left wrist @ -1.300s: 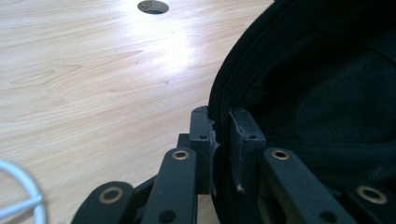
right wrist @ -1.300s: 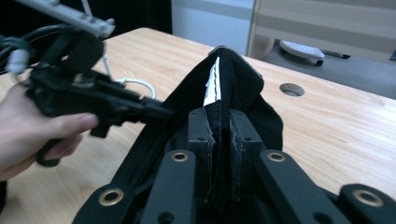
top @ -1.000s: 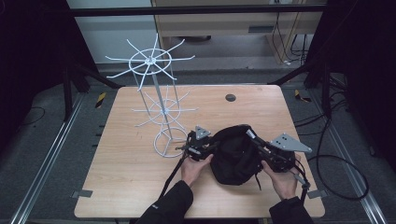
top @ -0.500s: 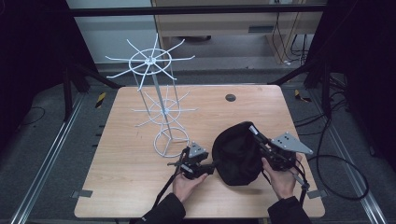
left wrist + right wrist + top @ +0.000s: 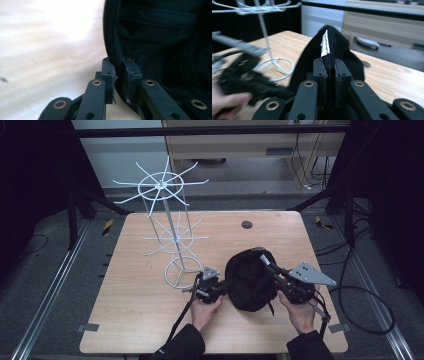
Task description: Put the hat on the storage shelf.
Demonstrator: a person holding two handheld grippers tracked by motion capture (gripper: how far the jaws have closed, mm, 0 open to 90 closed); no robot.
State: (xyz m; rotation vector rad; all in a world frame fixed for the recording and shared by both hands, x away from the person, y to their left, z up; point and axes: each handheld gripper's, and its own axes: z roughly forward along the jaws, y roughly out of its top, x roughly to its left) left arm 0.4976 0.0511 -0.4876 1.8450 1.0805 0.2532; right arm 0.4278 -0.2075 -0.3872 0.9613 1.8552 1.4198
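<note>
While I worked out how to get the cap onto the stand, the white wire display rack (image 5: pixel 170 235) stood at about ten o'clock from my hands on the light wooden table (image 5: pixel 135 320), its spoked arms bare. I judged this to be the step of taking a two-sided hold on the cap before lifting it, with the hanging not yet begun.

My left gripper (image 5: pixel 225 286) sat at the nine o'clock edge of the black fabric cap (image 5: pixel 250 280). Its jaws had just been closing, and in the left gripper view the stitched rim of the cap (image 5: pixel 160 37) ran up between the two pads (image 5: pixel 108 72), which were clenched on it with only that band of cloth between them.

At the centre, the cap rested on the table, bunched into a dark mound, just beside the rack's ring foot.

My right gripper (image 5: pixel 265 261) came in at the cap's two o'clock edge. In the right gripper view its jaws (image 5: pixel 329 66) were pinched tight on a fold of the fabric, a white label showing above them.

Next, I reckoned, both hands would need to rise together toward eleven o'clock, keeping the opening spread so a wire arm could slip inside.
</note>
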